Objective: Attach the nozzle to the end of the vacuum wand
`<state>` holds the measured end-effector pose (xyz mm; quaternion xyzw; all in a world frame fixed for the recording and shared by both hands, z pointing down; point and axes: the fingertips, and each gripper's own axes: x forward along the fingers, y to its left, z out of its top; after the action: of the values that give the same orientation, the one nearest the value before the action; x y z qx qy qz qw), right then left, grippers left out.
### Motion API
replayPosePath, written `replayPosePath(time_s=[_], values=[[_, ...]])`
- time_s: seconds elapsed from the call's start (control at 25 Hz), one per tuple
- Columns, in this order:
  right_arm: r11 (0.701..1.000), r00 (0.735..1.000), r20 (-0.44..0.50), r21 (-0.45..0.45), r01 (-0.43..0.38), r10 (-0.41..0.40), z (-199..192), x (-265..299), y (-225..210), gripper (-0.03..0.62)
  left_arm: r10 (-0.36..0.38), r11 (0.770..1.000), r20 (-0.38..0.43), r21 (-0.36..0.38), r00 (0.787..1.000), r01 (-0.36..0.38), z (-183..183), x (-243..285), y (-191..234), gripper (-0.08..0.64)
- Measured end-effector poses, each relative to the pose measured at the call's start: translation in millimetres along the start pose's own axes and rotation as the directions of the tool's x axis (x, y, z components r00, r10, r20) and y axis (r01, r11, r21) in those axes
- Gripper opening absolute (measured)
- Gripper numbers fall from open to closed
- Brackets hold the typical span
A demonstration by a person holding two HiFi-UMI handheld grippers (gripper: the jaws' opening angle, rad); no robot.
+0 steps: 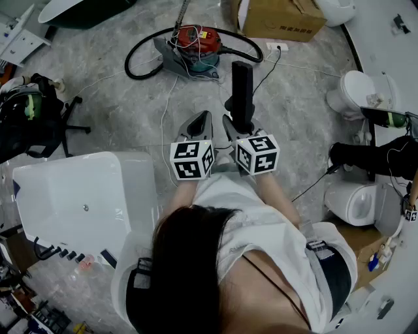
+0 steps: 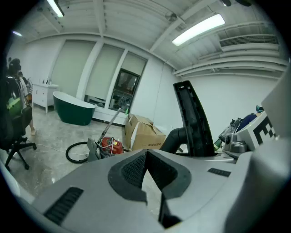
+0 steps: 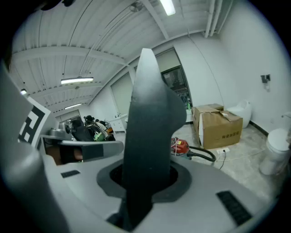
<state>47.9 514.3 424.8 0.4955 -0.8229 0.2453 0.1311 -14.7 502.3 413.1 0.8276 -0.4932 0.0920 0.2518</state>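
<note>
A black tapered nozzle (image 1: pixel 242 91) stands upright between the jaws of my right gripper (image 1: pixel 238 128), which is shut on its lower end. It fills the middle of the right gripper view, where the nozzle (image 3: pixel 148 127) rises out of the right gripper (image 3: pixel 143 182). My left gripper (image 1: pixel 202 119) hovers just left of it, shut with nothing held; its pads meet in the left gripper view (image 2: pixel 146 175), with the nozzle (image 2: pixel 193 118) alongside. On the floor ahead sits the red vacuum (image 1: pixel 196 42), with its black hose (image 1: pixel 140 55) looped out and its wand (image 1: pixel 181 13) leaning away.
A white bathtub (image 1: pixel 78 202) lies at my left and a black office chair (image 1: pixel 39 124) beyond it. A cardboard box (image 1: pixel 281 19) stands behind the vacuum. White toilets (image 1: pixel 356 91) line the right side. Cables trail over the grey floor.
</note>
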Motion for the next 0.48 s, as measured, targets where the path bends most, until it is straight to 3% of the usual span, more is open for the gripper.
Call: replayPosePath(time_s=[0.48], values=[[1.000,1.000,-0.014,-0.011,-0.003,0.003,-6.9,-1.6,2.8,0.098,0.009,1.000,0.008,0.002,1.000,-0.009,-2.5,-2.9,-1.1,0.003]])
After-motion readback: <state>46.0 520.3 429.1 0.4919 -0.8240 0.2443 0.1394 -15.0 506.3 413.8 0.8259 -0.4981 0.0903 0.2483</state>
